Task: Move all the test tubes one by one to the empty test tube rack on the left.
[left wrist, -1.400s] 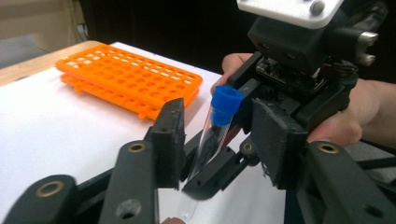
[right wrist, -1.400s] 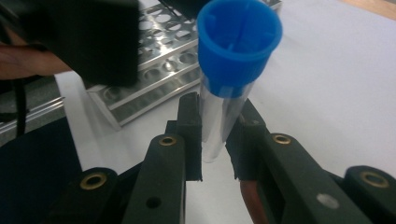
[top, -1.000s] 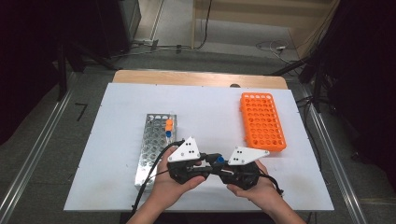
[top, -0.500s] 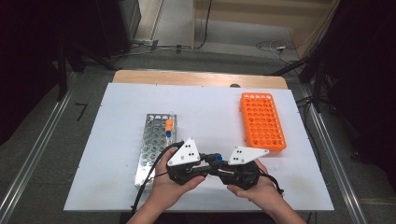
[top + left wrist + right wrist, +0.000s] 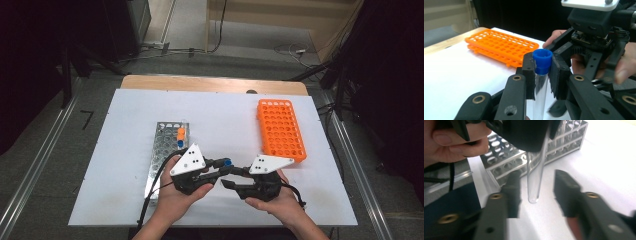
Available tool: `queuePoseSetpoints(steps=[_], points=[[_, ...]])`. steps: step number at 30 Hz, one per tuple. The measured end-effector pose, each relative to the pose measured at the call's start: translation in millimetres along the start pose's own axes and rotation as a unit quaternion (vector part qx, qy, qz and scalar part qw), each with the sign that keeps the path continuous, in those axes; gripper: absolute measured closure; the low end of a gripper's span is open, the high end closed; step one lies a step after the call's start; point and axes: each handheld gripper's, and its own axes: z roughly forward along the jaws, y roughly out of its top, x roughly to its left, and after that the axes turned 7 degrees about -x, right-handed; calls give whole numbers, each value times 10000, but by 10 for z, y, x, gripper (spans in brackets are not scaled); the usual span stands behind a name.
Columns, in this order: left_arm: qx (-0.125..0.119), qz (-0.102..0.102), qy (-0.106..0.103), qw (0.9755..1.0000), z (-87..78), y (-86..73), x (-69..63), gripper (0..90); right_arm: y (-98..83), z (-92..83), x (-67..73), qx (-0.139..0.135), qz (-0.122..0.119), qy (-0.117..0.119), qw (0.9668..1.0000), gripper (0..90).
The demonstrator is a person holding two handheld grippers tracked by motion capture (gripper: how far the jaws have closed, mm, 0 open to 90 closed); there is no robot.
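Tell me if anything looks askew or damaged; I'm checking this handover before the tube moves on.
Nothing looks spilled or damaged. The left gripper is shut on the tube just under its blue cap, and the tube hangs slightly tilted between the right gripper's open jaws. Both racks lie flat on the table.

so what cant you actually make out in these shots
- Left gripper view: the tube's lower end is cut off behind the left gripper's own jaws.
- Right gripper view: the tube's blue cap is hidden by the left gripper's dark body; the right gripper's jaws are motion-blurred.
- High view: the capped tubes in the metal rack are too small to count.
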Motion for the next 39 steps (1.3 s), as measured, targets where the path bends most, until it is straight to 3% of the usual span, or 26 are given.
queuePoseSetpoints(steps=[2,7,10,21,27,39], points=[[-38,-21,47,10000,-33,9,22,763,1,-22,-11,-12,-42,-54,10000,252],[-129,-67,205,9997,-144,36,90,762,-16,-92,-84,-77,36,-110,9999,0],[-186,-61,328,9993,-222,54,134,763,-33,-151,-108,-175,14,-364,9992,0],[-321,-119,819,9961,-474,74,318,763,-204,-437,-297,-404,157,-725,9964,0],[-388,-177,1092,9931,-621,44,428,763,-328,-687,-442,-527,299,-1104,9920,0],[-480,-284,1527,9867,-770,-74,571,763,-553,-1056,-645,-538,460,-1563,9852,0]])
